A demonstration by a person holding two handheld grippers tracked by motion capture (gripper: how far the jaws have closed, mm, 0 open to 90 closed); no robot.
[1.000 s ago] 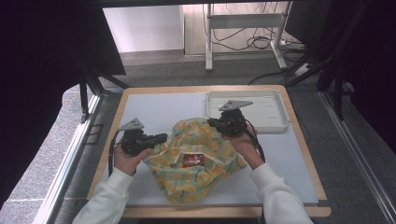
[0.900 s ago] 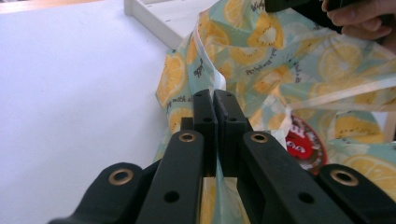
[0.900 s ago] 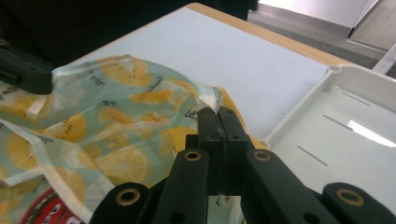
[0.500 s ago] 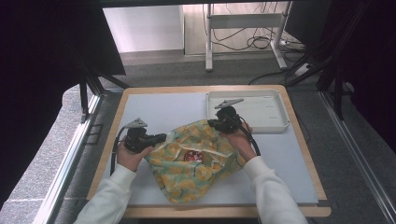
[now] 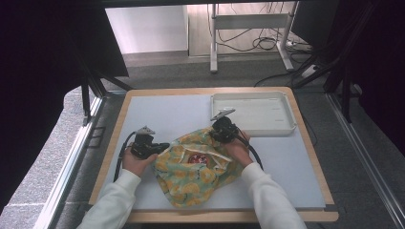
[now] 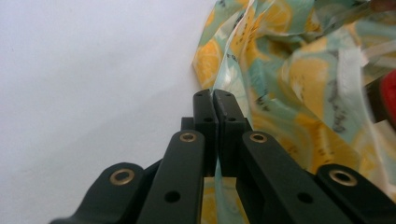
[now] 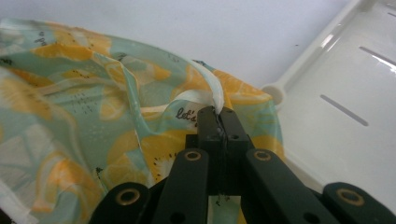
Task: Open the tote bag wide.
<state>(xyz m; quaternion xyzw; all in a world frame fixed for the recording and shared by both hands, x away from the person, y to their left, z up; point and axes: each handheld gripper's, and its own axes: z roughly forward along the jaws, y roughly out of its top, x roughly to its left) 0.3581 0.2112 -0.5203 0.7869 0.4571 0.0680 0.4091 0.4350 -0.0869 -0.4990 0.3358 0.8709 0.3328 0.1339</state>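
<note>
A lemon-print cloth bag in teal and yellow lies crumpled on the white table mat, with something red showing at its opening. At the bag's left edge my left gripper is shut on a fold of its fabric. My right gripper is at the bag's upper right corner, shut on a white strip of the bag's edge. In the right gripper view the cloth spreads left of the jaws.
A white plastic tray stands at the table's back right, close behind my right gripper; its rim lies just right of the bag. The wooden table border runs around the mat. Cables trail from both grippers.
Both grippers have sunk toward the table with the bag in them. The bag, held up and spread before, now lies lower and more crumpled on the mat.
</note>
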